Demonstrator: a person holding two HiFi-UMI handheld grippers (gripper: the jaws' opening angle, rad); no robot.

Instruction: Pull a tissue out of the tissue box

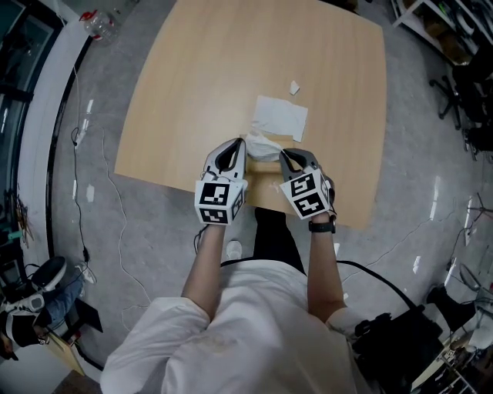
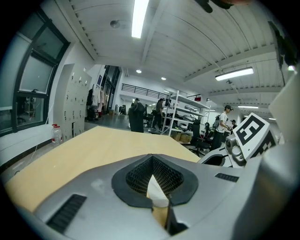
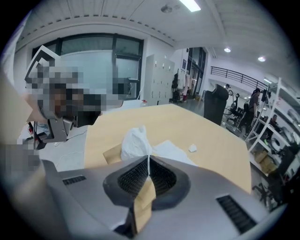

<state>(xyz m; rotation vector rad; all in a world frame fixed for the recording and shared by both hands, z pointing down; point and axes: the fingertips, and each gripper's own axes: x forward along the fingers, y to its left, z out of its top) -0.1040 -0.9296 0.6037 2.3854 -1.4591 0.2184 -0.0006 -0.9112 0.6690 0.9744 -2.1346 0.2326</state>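
A tan cardboard tissue box (image 1: 262, 165) lies near the table's front edge, between my two grippers. A white tissue (image 1: 262, 144) puffs up out of its top. My right gripper (image 1: 284, 157) is shut, pinching the base of that tissue (image 3: 135, 143) between its pads; the bunched paper stands just beyond the jaws, with the box (image 3: 112, 153) below. My left gripper (image 1: 237, 148) comes in from the left and is shut on the box's end; in the left gripper view (image 2: 153, 174) a sliver of white and tan card shows between its closed pads.
A flat, spread tissue (image 1: 281, 117) and a small white scrap (image 1: 294, 88) lie further back on the wooden table (image 1: 200, 85). A plastic bottle (image 1: 100, 23) stands on the sill at the left. Shelving, chairs and people fill the room beyond.
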